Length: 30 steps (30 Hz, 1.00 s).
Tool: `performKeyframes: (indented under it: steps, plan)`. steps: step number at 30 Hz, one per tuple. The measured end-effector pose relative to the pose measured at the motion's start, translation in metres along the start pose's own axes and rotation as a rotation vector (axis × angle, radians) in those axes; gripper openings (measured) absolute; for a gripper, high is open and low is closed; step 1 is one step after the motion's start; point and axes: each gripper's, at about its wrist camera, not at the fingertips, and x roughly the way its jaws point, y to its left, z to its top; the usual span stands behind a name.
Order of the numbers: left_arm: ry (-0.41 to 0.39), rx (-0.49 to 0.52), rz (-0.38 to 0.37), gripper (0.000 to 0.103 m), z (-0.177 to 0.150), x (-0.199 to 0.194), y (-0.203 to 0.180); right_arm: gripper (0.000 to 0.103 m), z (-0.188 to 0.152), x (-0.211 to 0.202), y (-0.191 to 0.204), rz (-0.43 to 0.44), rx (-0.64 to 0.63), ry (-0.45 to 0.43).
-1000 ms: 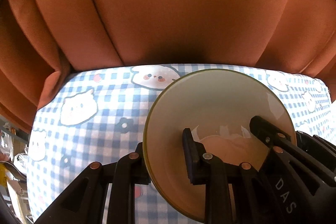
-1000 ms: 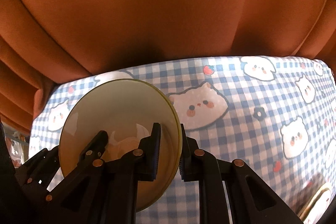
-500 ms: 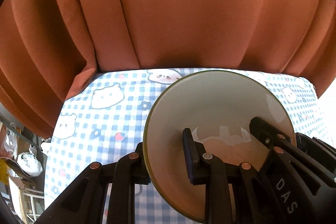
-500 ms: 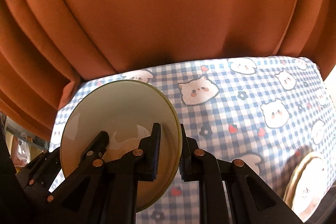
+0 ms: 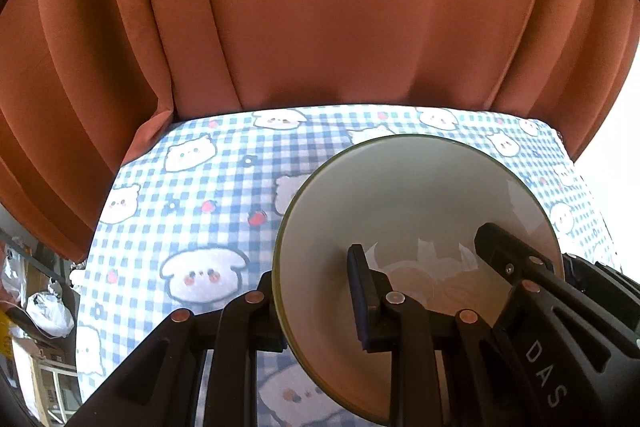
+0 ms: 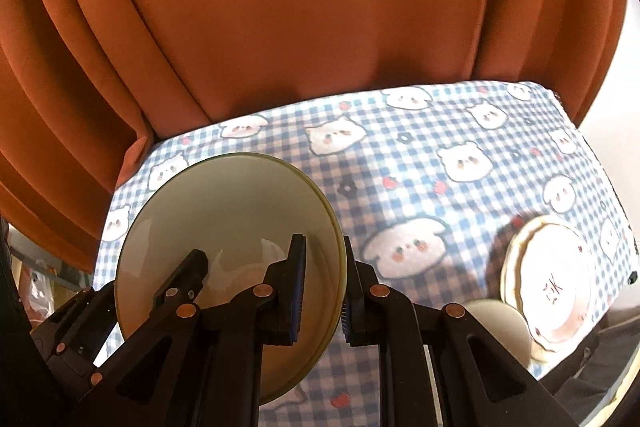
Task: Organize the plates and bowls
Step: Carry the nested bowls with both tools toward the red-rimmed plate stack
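Checked tablecloth [image 5: 192, 227] below; both claws clamp bowl [image 5: 416, 195] rim.

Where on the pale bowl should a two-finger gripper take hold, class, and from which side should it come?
Grip the bowl at its thin rim, one finger inside, one outside the wall. Its round body is too wide to span. The left gripper and right gripper each come from their own side.

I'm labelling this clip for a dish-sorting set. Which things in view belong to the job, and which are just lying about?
Job:
- cream glazed bowl with olive rim, clamped at opposite rim sides by left gripper and right gripper
- stacked cream scalloped plates
- small pale bowl beside them

Lying about:
- blue checked tablecloth with white animal faces
- rust-orange curtain
- clutter and white bags beyond the table's edge
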Motion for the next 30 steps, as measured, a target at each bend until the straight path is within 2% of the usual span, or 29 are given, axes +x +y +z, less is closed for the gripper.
performKeyframes:
  steps: [14, 30]
  plan:
    - [0.015, 0.013, 0.016, 0.022, -0.047, -0.01, -0.075, 0.018, -0.05, -0.022, -0.077, 0.004, -0.013, 0.004]
    - [0.074, -0.075, 0.061, 0.022, -0.085, 0.015, -0.146, 0.018, -0.071, 0.0, -0.155, 0.038, -0.114, 0.089]
